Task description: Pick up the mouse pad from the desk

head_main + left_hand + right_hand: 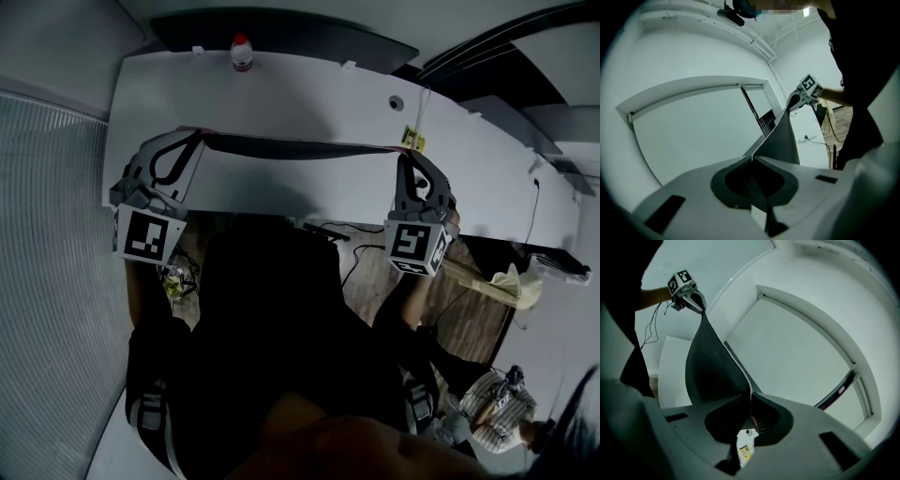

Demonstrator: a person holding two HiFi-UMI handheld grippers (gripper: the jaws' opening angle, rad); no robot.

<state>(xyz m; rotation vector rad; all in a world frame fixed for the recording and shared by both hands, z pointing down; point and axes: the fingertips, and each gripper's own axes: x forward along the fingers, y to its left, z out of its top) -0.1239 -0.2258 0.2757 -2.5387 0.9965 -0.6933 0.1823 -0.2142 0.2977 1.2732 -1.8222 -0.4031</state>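
A long black mouse pad (300, 147) hangs stretched as a thin strip above the white desk (281, 94), each end held by one gripper. My left gripper (198, 135) is shut on the pad's left end. My right gripper (405, 156) is shut on its right end. In the left gripper view the pad (780, 140) runs edge-on out of the closed jaws of the left gripper (752, 160) across to the right gripper (788, 108). In the right gripper view the pad (710, 366) rises from the right gripper (751, 402) to the left gripper (701, 310).
A bottle with a red cap (242, 52) stands at the desk's far edge. A small yellow tag (412, 139) hangs near the right gripper. Cables (328, 231) lie on the wooden floor below the desk's near edge. A person (497, 403) is at the lower right.
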